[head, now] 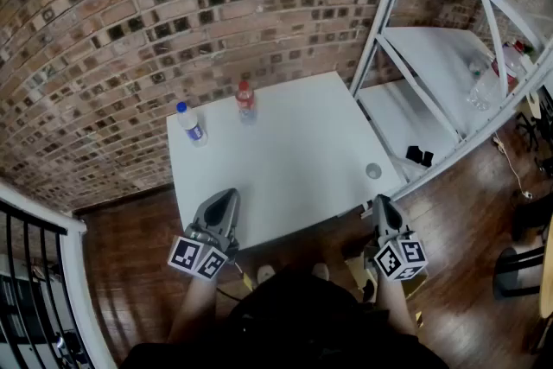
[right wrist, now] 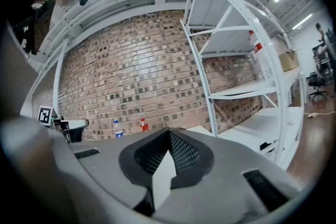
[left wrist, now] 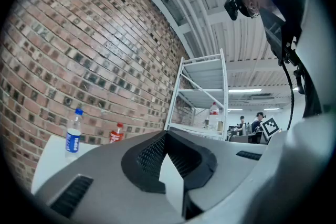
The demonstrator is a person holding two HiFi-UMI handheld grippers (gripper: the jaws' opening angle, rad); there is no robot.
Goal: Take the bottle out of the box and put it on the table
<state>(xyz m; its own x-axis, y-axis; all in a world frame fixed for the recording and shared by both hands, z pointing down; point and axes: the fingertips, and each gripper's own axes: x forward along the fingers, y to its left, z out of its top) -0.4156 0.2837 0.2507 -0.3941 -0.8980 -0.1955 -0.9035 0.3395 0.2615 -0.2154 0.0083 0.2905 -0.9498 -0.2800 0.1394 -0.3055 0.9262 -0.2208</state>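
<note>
White sq. table (head: 285, 160); rough brick wall (head: 130, 13)

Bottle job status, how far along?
Done: a blue-capped bottle and a red-capped bottle stand upright at the far edge of the table. In hand: nothing. The left gripper and right gripper are both shut and empty, near the table's near edge. Left: can't tell. Nothing shows whether more bottles wait to be unpacked.
</note>
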